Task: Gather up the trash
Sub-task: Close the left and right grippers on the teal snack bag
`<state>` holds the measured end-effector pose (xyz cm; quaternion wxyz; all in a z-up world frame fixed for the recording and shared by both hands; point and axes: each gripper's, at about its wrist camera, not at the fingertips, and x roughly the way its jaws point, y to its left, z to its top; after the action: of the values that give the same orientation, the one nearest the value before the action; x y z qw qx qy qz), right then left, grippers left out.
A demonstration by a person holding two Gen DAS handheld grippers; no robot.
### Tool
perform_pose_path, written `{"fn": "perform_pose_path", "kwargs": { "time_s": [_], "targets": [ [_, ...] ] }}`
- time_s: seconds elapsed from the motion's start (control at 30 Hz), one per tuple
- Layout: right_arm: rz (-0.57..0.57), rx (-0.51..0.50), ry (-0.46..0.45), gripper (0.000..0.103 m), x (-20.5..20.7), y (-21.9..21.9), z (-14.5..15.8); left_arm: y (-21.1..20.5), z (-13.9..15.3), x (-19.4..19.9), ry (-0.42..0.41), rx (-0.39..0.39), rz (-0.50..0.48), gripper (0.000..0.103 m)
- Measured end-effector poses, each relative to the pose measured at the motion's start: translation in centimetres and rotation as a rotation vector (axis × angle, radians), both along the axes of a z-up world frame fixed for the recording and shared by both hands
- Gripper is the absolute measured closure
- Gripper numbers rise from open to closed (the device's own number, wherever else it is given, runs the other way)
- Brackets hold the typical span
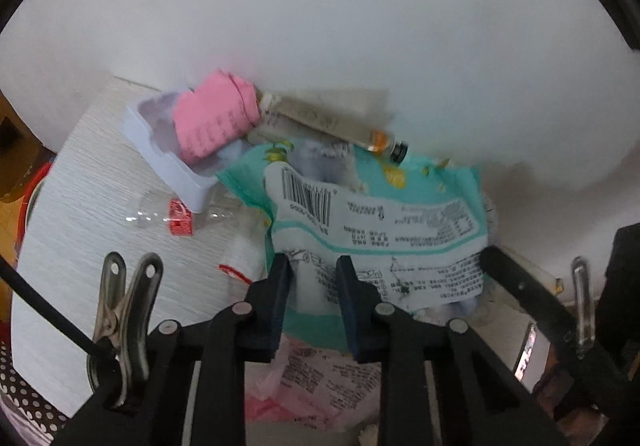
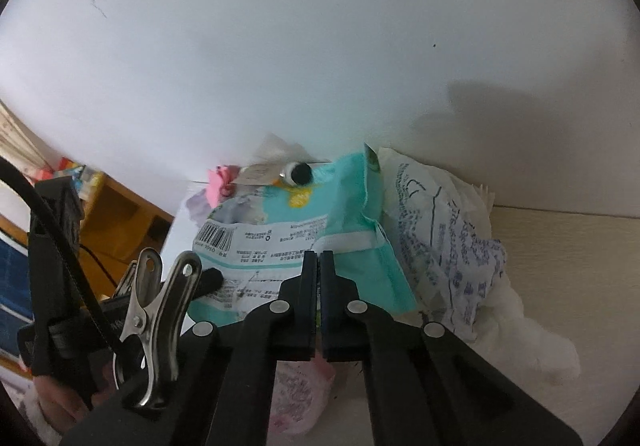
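- Both grippers work on one item: a teal-and-white snack bag [image 1: 372,222] lying crumpled at the back of the tabletop [image 1: 92,174], close to the white wall [image 1: 360,6].
- Left gripper [image 1: 314,266]: the fingers [image 1: 280,286] are drawn in to a narrow gap with a fold of the bag's printed white panel between them. The pads appear to press on the film, but how firm the hold is cannot be confirmed.
- Right gripper [image 2: 319,262]: the fingers [image 2: 308,286] are fully together at the bag's lower teal edge. A thin layer of film may be pinched between the pads; this view does not settle it.
- Probable reason for the two-point hold: thin, slack film folds under a single pinch, so gripping two places on the near edge lets the bag be lifted as a sheet.
- Items resting on or against the bag: a small vial with an orange band and dark cap [image 1: 384,142] and a pink paper [image 1: 216,118] in a white tray [image 1: 168,158]. Lifting the bag may roll the vial.
- Other nearby trash: a clear plastic bottle with a red label [image 1: 176,214], a pink wrapper [image 1: 312,374] under the fingers, and crumpled printed paper [image 2: 448,222] touching the bag's right side.
- Obstruction: the wall leaves no room behind the pile, so clear movement is toward the near side or upward.
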<state>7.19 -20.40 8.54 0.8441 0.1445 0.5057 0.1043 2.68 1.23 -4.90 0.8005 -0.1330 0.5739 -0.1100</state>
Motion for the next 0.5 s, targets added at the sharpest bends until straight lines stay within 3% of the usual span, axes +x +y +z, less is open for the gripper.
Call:
{"fn": "perform_pose_path", "kwargs": {
  "time_s": [0.37, 0.5],
  "targets": [
    [0.014, 0.016, -0.100, 0.102, -2.8, 1.3, 3.7, 1.5, 5.9, -3.5, -0.095, 0.020, -0.015, 0.081],
    [0.006, 0.035, -0.110, 0.102, -4.0, 1.9, 4.9, 1.4, 6.3, -3.1, -0.111, 0.034, -0.015, 0.081]
  ]
}}
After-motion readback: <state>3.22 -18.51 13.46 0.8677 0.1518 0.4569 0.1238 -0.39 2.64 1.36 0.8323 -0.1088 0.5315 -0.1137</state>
